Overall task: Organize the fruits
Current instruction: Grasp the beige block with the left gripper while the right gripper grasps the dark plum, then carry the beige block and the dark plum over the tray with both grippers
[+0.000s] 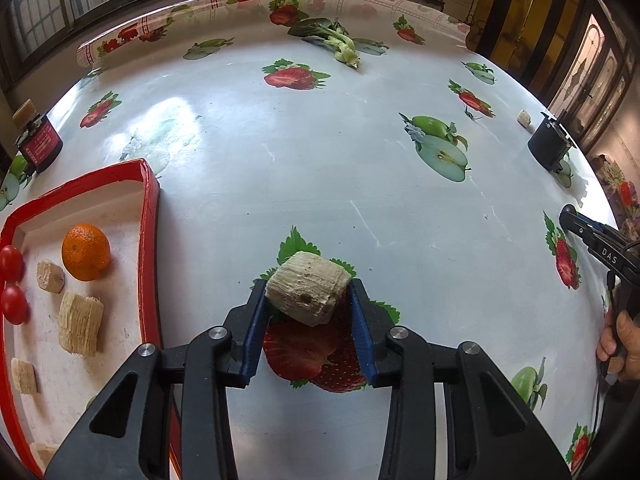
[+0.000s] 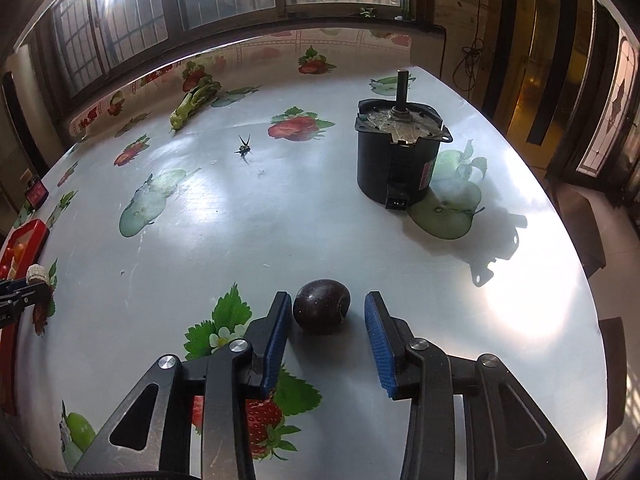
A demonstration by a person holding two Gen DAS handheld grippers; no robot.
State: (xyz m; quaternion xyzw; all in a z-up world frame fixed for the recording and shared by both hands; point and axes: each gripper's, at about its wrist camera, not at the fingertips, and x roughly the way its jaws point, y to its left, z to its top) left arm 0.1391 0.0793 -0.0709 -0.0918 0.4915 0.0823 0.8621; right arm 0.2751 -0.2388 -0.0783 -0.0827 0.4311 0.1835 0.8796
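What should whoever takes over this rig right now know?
Left gripper: shut on a beige chunk, beside the red tray.
Right gripper: open, straddling the dark plum on the table; right pad clear of it.
Done: orange, two cherry tomatoes and several chunks in the tray.
Left: tray this chunk and the plum; a small chunk lies near the black motor.

Left gripper (image 1: 308, 300) clamping a pale fibrous chunk (image 1: 307, 294), red tray (image 1: 148, 216) beside (orange (image 1: 86, 252), cherry tomatoes (image 1: 11, 263) inside)
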